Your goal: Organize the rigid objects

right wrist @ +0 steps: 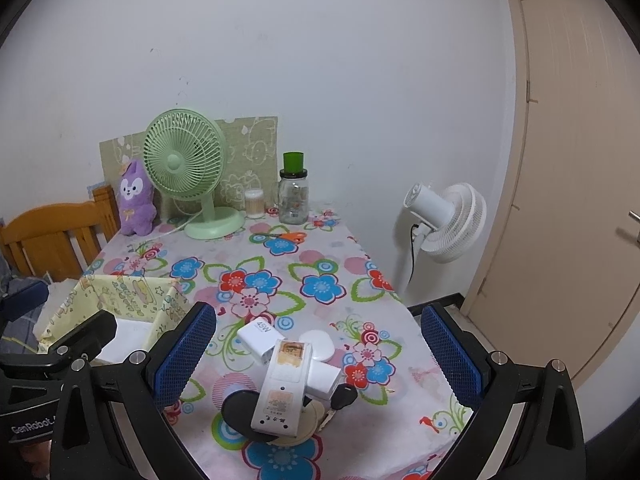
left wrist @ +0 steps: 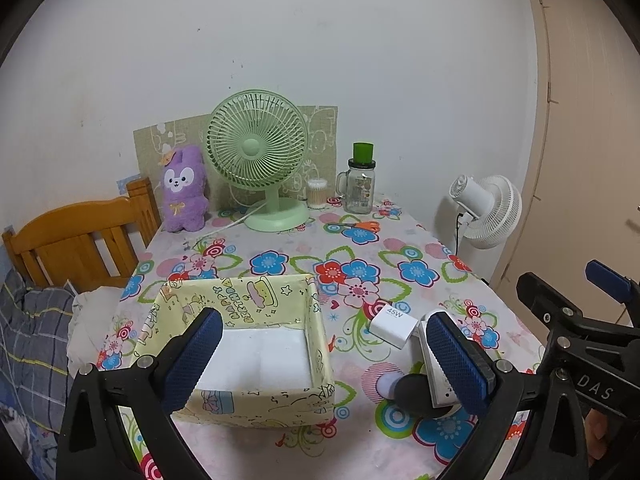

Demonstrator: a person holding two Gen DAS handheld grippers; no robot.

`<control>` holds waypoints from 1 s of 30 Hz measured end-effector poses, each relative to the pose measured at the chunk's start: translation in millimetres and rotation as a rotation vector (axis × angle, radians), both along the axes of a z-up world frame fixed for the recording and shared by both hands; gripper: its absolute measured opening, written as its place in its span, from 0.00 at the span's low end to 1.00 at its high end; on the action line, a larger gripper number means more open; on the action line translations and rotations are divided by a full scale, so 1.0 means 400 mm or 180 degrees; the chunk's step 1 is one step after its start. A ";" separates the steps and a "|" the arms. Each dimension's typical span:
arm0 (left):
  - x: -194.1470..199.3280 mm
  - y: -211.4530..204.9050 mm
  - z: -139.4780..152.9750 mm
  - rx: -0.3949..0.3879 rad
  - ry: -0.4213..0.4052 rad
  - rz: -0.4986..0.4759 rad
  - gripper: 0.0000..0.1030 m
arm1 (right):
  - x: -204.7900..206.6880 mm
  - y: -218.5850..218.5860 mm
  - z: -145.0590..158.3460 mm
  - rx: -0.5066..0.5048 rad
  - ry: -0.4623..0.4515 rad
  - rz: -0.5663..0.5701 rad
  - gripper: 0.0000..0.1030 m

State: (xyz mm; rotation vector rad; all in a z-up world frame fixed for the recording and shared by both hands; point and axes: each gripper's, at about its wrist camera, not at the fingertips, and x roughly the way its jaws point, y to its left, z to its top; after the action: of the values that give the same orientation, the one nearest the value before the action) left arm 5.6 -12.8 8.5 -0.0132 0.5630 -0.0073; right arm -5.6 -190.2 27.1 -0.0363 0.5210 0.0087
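Left: paper-lined box (left wrist: pixel 256 344), yellow birthday print, open top, sitting on the floral worktop (left wrist: pixel 304 256) near its front-left corner. White floor showing; nothing appearing to lie inside it. Left tongs (left wrist: pixel 320 356) hovering over it, jaws standing wide, holding nothing.

Centre-right: cluster of rigid items lying just right of the box, heaped and touching.
- White charger block (right wrist: pixel 259 337), marked 45W, lying flat at the rear of the heap.
- White remote-like unit (right wrist: pixel 285 388), long and slim, back face up with a yellowed label, resting tilted across the others.
- Black round disc (right wrist: pixel 236 408) and a cream round piece under the unit's near end.
- White round puck (right wrist: pixel 320 344) behind the unit.
- Second white block (right wrist: pixel 325 380) and a black-headed key (right wrist: pixel 345 397) to the right.

Right: right tongs (right wrist: pixel 320 364) hanging over the heap, jaws wide apart, gripping nothing.

Step in hand, as judged: the start of sorting; nothing gathered, first pick being lined up. The next move probably calls for lowering the right tongs onto the topmost piece, the long unit, closing across its narrow width, then carrying it left into the box. Hard, smooth casings; the unit may slip or drag its neighbours.
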 end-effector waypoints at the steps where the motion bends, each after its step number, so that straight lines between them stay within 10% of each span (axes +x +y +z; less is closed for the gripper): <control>1: 0.000 0.001 0.000 -0.0003 0.0002 0.0000 1.00 | 0.003 0.000 0.001 0.0011 0.0004 0.0002 1.00; 30: -0.005 0.002 -0.004 -0.0009 0.0016 0.0026 1.00 | -0.003 0.006 -0.001 0.0031 0.0016 0.0010 1.00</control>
State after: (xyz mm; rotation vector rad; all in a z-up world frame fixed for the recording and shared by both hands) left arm 3.5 -12.2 6.8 -0.0184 0.5680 -0.0003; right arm -6.8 -187.8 26.7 -0.0276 0.5260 0.0145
